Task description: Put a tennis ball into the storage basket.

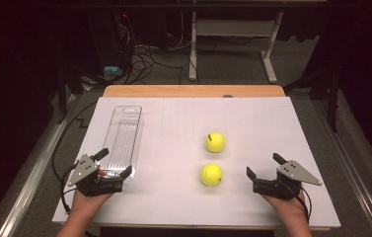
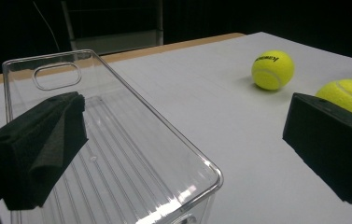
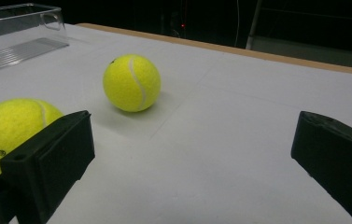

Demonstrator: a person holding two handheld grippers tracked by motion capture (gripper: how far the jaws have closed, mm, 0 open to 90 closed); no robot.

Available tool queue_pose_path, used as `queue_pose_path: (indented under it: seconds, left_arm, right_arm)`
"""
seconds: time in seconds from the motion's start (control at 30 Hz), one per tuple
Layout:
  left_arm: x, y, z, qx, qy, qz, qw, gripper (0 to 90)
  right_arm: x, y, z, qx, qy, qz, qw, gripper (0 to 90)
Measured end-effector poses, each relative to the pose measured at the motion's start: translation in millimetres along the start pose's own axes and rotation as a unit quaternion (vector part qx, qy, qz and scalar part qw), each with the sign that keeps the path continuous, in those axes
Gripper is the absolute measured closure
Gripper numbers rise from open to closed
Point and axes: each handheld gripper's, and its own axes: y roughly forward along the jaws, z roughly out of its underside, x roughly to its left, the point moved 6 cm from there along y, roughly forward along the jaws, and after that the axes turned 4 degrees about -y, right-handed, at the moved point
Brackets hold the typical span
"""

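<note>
Balls first: two yellow tennis balls lie on the white table (image 1: 183, 197), the far ball (image 1: 215, 142) and the near ball (image 1: 211, 175), close together but not touching, a little right of the middle. A clear plastic bin (image 1: 123, 138), long and narrow, stands at the left side of the table with its length running away from the person, and it holds nothing; the left gripper view looks down into its ribbed floor and finds it bare. Judging by this layout, the work in hand is to put the balls into the bin, and none of it looks done yet: both balls rest untouched on the sheet, well apart from the bin. The left gripper (image 1: 115, 162) sits at the bin's near end with its jaws spread wide; in its own view one jaw stands over the bin's interior and the other outside, beyond the long wall, so it seems placed to steady or take hold of the bin, though it grips nothing now. The right gripper (image 1: 264, 165) hovers low at the right, near the near ball but apart from it, jaws likewise spread and holding nothing; its own view has that ball just beside one jaw, not between the two. What is left, as I judge it, is the whole job: grasp each ball, carry it across, and drop it in the bin.
</note>
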Motion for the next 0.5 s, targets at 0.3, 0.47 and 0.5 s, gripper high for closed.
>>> queue_pose_path:
  seconds: [0.3,0.47,0.5]
  left_arm:
    - [-0.2,-0.5,-0.1,0.000,0.002,0.000,1.0000,0.7]
    - [-0.7,-0.9,-0.4,-0.001,0.003,0.001,1.0000,0.7]
    - [-0.7,-0.9,-0.4,-0.001,0.003,0.001,1.0000,0.7]
  right_arm:
    - [3.3,4.0,4.8,0.030,-0.002,-0.011,0.9995,0.0]
    - [5.0,6.1,7.2,0.042,-0.004,-0.018,0.9989,0.0]
    - [5.4,6.3,7.7,0.046,-0.004,-0.019,0.9988,0.0]
